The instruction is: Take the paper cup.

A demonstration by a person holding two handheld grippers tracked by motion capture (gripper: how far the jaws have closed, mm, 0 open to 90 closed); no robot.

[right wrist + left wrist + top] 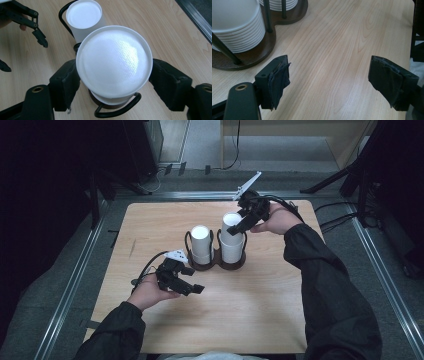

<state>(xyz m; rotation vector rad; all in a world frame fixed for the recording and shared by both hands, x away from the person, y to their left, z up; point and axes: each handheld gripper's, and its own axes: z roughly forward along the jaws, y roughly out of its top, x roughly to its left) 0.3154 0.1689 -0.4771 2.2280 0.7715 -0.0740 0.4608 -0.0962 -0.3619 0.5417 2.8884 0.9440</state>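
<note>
Two stacks of upside-down white cups stand in a dark brown holder (219,266) with black wire loops, mid-table. My right gripper (235,227) (113,75) comes down on the right stack (231,247). Its pads (66,82) sit against both sides of the top cup (113,62), which sits slightly raised over the stack's rim. The left stack (201,245) (83,15) (234,27) is untouched. My left gripper (196,280) (328,80) hovers open over bare wood, just in front and left of the holder (249,57), with nothing between its jaws.
The wooden table (250,310) has free surface in front of and around the holder. A metal rail (70,285) runs along its left side and another along the right (385,280). Black stands and cables lie on the floor beyond the far edge.
</note>
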